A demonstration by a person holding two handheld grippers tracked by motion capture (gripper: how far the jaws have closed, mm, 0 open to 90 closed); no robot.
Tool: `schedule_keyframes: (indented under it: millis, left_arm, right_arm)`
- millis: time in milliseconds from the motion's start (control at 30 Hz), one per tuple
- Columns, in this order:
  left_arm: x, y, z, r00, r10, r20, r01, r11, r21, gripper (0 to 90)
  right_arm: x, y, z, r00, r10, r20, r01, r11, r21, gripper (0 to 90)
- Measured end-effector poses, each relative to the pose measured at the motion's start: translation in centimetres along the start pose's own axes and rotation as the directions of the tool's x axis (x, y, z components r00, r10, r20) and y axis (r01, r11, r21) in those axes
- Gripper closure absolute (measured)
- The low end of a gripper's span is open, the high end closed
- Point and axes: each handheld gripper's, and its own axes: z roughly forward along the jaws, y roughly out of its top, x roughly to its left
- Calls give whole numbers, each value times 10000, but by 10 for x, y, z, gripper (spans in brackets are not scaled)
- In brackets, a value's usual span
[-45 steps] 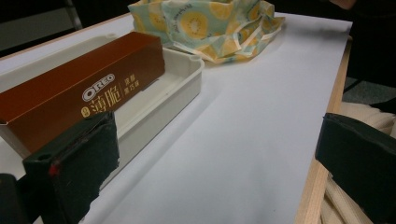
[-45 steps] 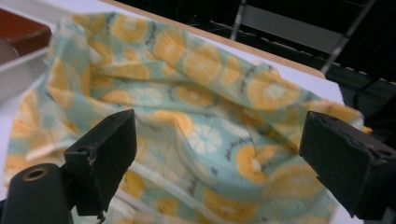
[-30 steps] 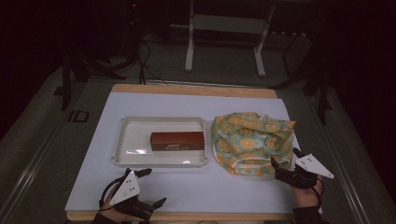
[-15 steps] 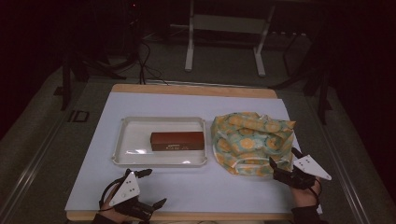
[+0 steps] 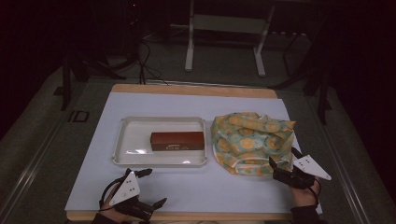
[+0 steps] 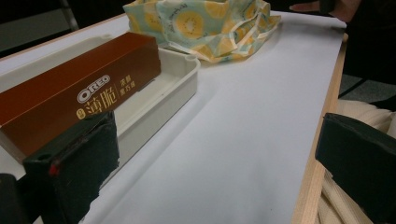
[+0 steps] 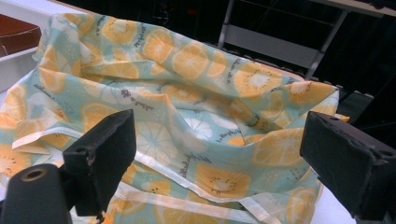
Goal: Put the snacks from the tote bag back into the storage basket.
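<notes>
Wide open, the right gripper (image 5: 281,164) touched the patterned bag's (image 5: 250,140) near edge; the left gripper (image 5: 150,187), equally wide, hovered near the tray (image 5: 122,158).

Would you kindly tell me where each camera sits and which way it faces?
High view: above the table's near side, looking forward and down; both hands and grippers show, left gripper, right gripper.
Left gripper view: rides the left gripper, facing the Oreo box in the white tray; its black jaws show.
Right gripper view: faces the orange-print bag between open jaws.
All three share the bag.
</notes>
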Motion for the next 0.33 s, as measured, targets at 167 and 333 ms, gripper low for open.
schedule_keyframes:
  millis: [167, 333]
  left_arm:
    - [0, 0, 0, 10000, 2, 3, -2, 10000, -21, 0]
    - [0, 0, 0, 10000, 27, 4, -27, 10000, -7, 0]
  right_arm:
    - [0, 0, 0, 10000, -8, 5, 8, 10000, -5, 108]
    - [0, 0, -1, 10000, -49, 42, 49, 10000, -67, 108]
